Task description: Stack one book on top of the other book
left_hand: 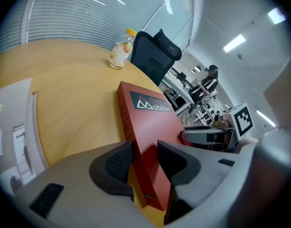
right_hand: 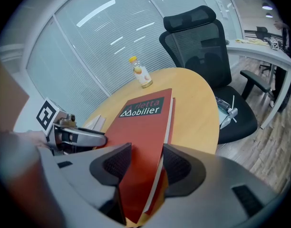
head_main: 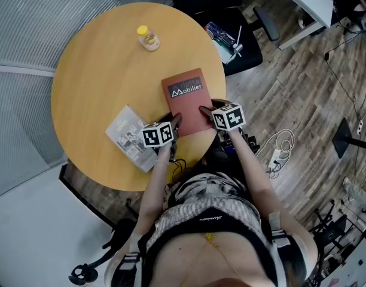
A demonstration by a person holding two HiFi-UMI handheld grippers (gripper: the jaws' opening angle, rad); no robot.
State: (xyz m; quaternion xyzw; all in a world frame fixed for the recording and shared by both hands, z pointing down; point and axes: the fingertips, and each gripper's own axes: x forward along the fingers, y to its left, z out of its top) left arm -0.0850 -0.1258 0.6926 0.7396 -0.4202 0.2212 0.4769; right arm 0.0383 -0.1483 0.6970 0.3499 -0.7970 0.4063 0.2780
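Fingers [left_hand: 118, 161] of the left gripper [left_hand: 144, 163] are clamping the red book [left_hand: 150, 122] at its spine-side near corner; the right gripper [right_hand: 146, 164] is pinching the page-side corner likewise. Bare table [head_main: 93, 70] is lying open toward the upper left, with the bottle [head_main: 148, 38] near the top rim and the grey book [head_main: 126, 131] sitting just left of the red one, apart. Both forearms [head_main: 249, 160] are reaching up from the frame's bottom, grippers angled downward, side by side.

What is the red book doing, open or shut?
Shut. The red book shows its titled front cover facing up, and the right gripper view shows its page edges pressed together under that cover.
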